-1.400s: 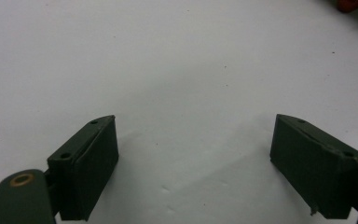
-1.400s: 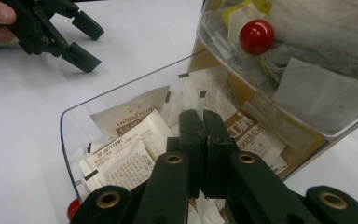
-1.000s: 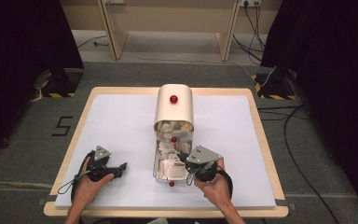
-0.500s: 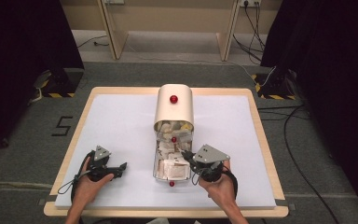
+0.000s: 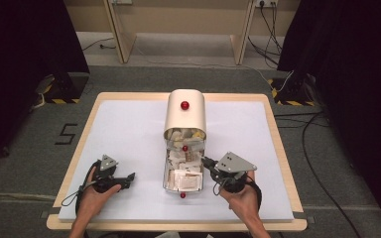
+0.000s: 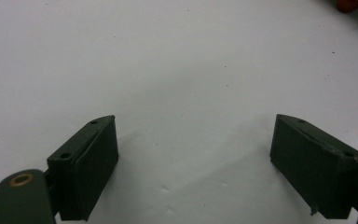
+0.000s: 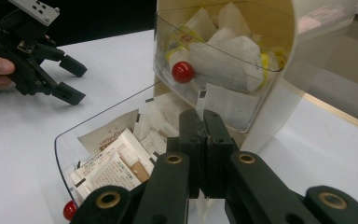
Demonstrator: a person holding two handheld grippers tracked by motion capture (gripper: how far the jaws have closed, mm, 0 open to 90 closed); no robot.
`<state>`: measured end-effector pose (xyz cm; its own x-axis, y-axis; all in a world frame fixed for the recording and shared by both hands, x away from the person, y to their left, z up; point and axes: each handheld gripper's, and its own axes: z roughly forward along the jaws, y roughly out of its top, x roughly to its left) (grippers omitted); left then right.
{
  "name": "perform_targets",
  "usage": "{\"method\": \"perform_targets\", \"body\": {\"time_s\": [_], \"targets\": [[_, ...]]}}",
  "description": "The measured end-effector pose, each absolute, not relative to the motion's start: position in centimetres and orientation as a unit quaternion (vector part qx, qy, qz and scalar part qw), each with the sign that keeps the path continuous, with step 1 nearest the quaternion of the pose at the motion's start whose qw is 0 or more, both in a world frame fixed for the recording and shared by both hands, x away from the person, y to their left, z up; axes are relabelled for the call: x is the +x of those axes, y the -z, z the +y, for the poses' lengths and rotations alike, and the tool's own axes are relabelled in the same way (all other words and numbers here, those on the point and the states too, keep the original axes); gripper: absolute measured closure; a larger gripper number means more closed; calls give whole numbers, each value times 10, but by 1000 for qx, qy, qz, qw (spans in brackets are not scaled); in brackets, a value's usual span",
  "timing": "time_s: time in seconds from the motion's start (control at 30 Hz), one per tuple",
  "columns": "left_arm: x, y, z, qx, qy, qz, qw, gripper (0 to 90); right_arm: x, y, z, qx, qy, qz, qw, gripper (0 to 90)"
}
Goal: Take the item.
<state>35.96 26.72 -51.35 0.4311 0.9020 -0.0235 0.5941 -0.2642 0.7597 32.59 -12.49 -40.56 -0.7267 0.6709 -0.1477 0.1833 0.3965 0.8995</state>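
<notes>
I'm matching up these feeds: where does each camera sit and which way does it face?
High view: above the person's side, facing forward and down on the table; both forearms enter below.
Left gripper view: rides the left hand-held gripper, facing bare tabletop; jaws apart.
Right gripper view: rides the right hand-held gripper, facing the clear drawer of packets; jaws together.
Shared: red knob.

Black numeral "5" marked on the grey floor (image 5: 65, 134), sachet print unreadable
</notes>
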Motion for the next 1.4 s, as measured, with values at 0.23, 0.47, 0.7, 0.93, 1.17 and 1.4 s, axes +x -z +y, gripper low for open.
{"method": "perform_targets", "body": {"time_s": [0.23, 0.47, 0.7, 0.93, 1.17, 1.4], "targets": [[360, 513, 267, 766, -214, 489, 360, 141, 326, 403, -133, 273, -481, 791, 261, 890], [360, 513, 267, 766, -214, 488, 360, 142, 326, 402, -144, 283, -481, 786, 267, 890], [360, 513, 267, 766, -214, 488, 359, 141, 326, 402, -154, 291, -480, 782, 271, 890], [360, 513, 267, 766, -214, 488, 358, 140, 329, 410, -173, 308, -473, 779, 273, 890], [360, 513, 267, 766, -214, 488, 359, 139, 333, 413, -188, 327, -469, 772, 278, 889], [360, 513, 267, 766, -214, 489, 359, 140, 338, 414, -197, 337, -466, 767, 285, 889]]}}
